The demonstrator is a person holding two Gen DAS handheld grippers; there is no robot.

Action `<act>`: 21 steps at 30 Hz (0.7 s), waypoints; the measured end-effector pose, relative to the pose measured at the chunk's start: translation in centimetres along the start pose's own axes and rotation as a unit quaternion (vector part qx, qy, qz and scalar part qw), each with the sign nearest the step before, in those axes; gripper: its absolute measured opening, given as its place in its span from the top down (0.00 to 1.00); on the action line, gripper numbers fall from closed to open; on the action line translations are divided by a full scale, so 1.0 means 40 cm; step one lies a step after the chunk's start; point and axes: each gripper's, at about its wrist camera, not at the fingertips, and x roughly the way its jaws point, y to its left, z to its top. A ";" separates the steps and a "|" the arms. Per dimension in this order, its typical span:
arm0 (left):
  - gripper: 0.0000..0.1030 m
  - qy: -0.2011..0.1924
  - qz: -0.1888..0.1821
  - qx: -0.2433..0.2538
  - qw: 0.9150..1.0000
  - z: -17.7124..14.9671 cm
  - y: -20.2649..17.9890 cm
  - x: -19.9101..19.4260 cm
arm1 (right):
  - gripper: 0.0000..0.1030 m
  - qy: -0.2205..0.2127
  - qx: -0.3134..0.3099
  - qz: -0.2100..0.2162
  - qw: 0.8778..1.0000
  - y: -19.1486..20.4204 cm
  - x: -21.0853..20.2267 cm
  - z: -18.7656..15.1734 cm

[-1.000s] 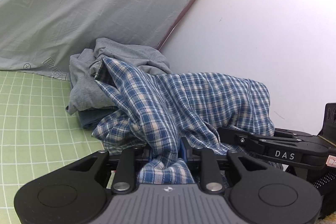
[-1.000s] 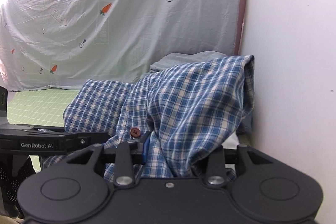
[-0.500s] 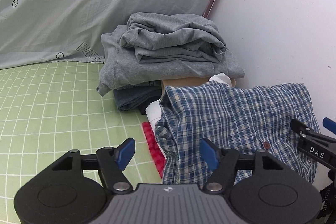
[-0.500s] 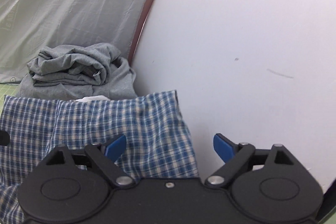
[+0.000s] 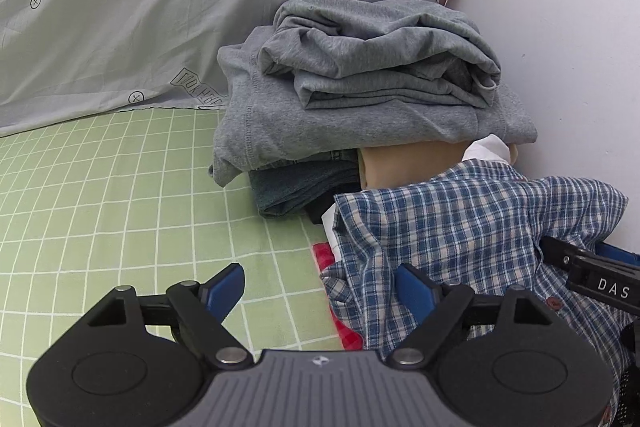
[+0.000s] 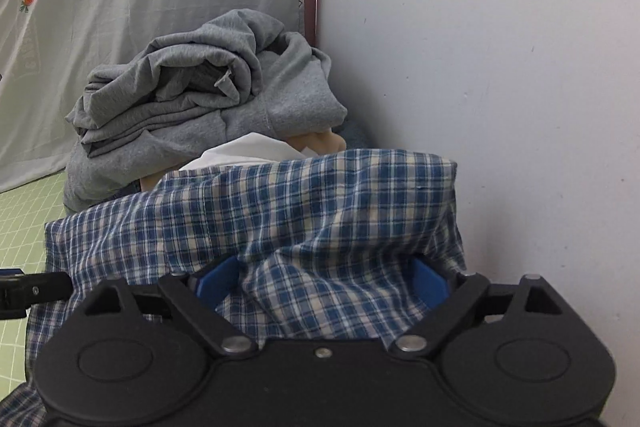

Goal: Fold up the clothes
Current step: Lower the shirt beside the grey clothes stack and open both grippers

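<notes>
The blue plaid shirt (image 5: 452, 223) lies loosely folded on the green grid mat (image 5: 120, 195) beside the white wall, on top of a red item (image 5: 326, 253). My left gripper (image 5: 320, 285) is open at the shirt's left edge, and its right blue pad (image 5: 414, 287) touches the cloth. My right gripper (image 6: 324, 281) is open too, and a bulge of the plaid shirt (image 6: 304, 211) rises between its blue pads (image 6: 218, 279). Neither gripper clamps the fabric. The right gripper's finger (image 5: 592, 279) shows in the left wrist view.
Behind the shirt stands a stack of folded grey garments (image 5: 360, 75) over dark jeans (image 5: 296, 187), with white cloth (image 6: 248, 151) and a tan piece (image 5: 408, 167) in between. A printed grey sheet (image 5: 160, 7) hangs behind. The white wall (image 6: 500, 67) closes the right side.
A second ago both grippers were shut on the raised plaid shirt. They have opened and let it go, and the shirt now rests low in front of the grey stack.
</notes>
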 end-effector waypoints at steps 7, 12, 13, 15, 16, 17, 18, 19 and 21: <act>0.14 0.023 -0.001 -0.003 1.000 0.007 0.010 0.041 | 0.00 0.030 0.017 -0.001 0.999 -0.006 0.050 -0.010; 0.15 -0.003 -0.018 0.019 1.000 0.020 0.022 -0.034 | 0.00 0.019 0.003 -0.022 1.000 0.012 -0.019 0.003; 0.15 -0.012 -0.023 0.024 0.999 0.023 0.027 -0.057 | 0.00 0.015 -0.002 -0.027 1.000 0.017 -0.040 0.005; 0.14 -0.031 -0.033 0.033 0.998 0.028 0.038 -0.103 | 0.00 0.005 0.002 -0.030 1.000 0.033 -0.085 0.007; 0.13 -0.041 -0.038 0.038 0.998 0.031 0.043 -0.126 | 0.00 -0.002 0.007 -0.029 1.000 0.041 -0.110 0.006; 0.11 -0.050 -0.044 0.043 0.997 0.034 0.048 -0.149 | 0.00 -0.010 0.016 -0.030 0.999 0.052 -0.137 0.004; 0.09 -0.060 -0.049 0.048 0.996 0.037 0.053 -0.171 | 0.00 -0.018 0.023 -0.032 0.999 0.069 -0.163 0.001; 0.08 -0.069 -0.054 0.052 0.995 0.039 0.058 -0.194 | 0.00 -0.025 0.030 -0.035 0.999 0.086 -0.189 -0.002; 0.00 -0.093 -0.068 0.062 0.991 0.041 0.071 -0.245 | 0.00 -0.041 0.044 -0.041 0.997 0.119 -0.241 -0.009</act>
